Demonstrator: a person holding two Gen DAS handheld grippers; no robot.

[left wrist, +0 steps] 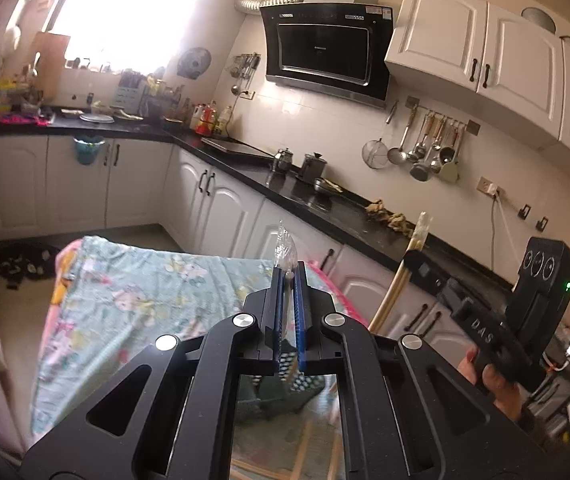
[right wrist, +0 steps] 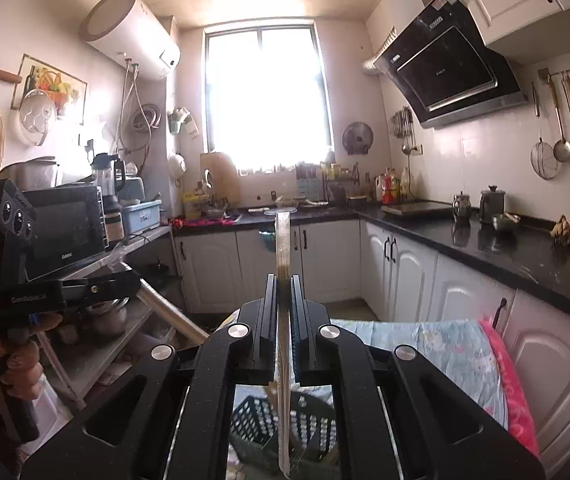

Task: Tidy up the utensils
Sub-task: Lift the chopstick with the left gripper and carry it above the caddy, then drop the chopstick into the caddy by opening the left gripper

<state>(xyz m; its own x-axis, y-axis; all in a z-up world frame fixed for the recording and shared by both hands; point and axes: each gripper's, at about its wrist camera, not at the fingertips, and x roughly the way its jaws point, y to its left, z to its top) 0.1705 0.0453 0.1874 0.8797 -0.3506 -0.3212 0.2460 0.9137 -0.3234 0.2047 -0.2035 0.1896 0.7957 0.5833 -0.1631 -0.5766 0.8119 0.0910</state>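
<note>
Open floor lay beyond the far edge of the cloth-covered surface (left wrist: 133, 300), with white cabinets and a black counter (left wrist: 325, 200) running along the right. The left gripper (left wrist: 289, 280) had its jaws clenched on a clear plastic-wrapped utensil (left wrist: 285, 246). The right gripper (right wrist: 283, 284) gripped wrapped chopsticks (right wrist: 283, 236), raised above a dark basket (right wrist: 261, 420) near below.

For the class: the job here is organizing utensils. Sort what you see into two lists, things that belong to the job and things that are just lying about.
Part of the job:
- left gripper, shut on a clear plastic-wrapped utensil
- right gripper, shut on wrapped chopsticks
- dark slotted basket below
- floral cloth-covered table

Just lying about:
- range hood
- hanging ladles
- microwave
- water heater
</note>
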